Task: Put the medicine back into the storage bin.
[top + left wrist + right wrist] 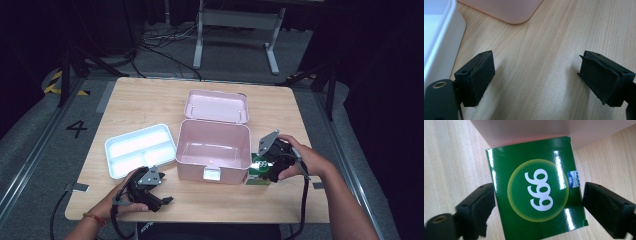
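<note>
Left gripper (167, 200): we see it low on the table (140, 100) at 7 o'clock, jaws spread wide over bare wood, grasping nothing.
White tray (141, 149): it lies at 9 o'clock of the box, touched by neither gripper.
Pink box (213, 150): it stands mid-table, lid up at 12 o'clock, interior bare.
Green carton (534, 195): it lies flat at the box's 4 o'clock corner, just beside the pink wall.
Right gripper (535, 207): its released jaws straddle the carton; the left pad sits at the carton's edge, the right pad stands clear.
Progress: we judge the work barely begun; clamping, lifting and placing the carton in the box remain.
</note>
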`<state>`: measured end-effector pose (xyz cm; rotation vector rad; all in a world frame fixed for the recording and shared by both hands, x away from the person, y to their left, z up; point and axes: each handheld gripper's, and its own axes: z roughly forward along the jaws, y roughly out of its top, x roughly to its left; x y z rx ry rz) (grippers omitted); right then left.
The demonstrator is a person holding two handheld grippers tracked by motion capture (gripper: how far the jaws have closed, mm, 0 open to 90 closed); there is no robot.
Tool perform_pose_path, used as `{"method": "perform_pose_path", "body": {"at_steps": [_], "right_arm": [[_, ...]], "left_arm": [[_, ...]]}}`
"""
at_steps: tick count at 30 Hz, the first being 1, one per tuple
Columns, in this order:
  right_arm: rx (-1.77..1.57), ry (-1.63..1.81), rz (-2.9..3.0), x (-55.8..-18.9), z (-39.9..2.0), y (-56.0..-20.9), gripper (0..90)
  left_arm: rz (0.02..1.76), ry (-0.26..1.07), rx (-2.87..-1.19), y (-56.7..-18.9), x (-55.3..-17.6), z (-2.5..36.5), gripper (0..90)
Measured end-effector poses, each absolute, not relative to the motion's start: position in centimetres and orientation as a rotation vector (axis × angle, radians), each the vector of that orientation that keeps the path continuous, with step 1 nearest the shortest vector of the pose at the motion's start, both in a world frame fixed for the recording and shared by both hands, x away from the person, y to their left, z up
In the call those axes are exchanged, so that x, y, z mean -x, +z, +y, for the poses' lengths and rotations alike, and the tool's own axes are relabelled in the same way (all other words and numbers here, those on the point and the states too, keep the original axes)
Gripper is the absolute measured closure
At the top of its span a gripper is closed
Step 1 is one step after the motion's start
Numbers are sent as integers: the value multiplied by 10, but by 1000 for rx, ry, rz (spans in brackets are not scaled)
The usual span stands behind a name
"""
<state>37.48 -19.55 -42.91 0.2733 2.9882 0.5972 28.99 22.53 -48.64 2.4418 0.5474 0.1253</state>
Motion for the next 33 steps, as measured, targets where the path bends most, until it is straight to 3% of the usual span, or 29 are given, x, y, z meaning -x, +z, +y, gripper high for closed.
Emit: {"method": "perform_pose_path", "body": {"at_steps": [8, 13, 15, 33], "right_arm": [[-298, 593, 2956, -377, -193, -431, 152], [-357, 557, 2948, -383, -192, -439, 50], [-374, 530, 2970, -386, -191, -446, 91], [-381, 516, 3098, -398, -186, -472, 151]], "left_arm": [[545, 125, -2444, -486, -290, 225, 132], [547, 125, -2442, -486, -290, 225, 132], [548, 124, -2442, -486, -290, 225, 132], [540, 122, -2443, -486, -290, 225, 132]]}}
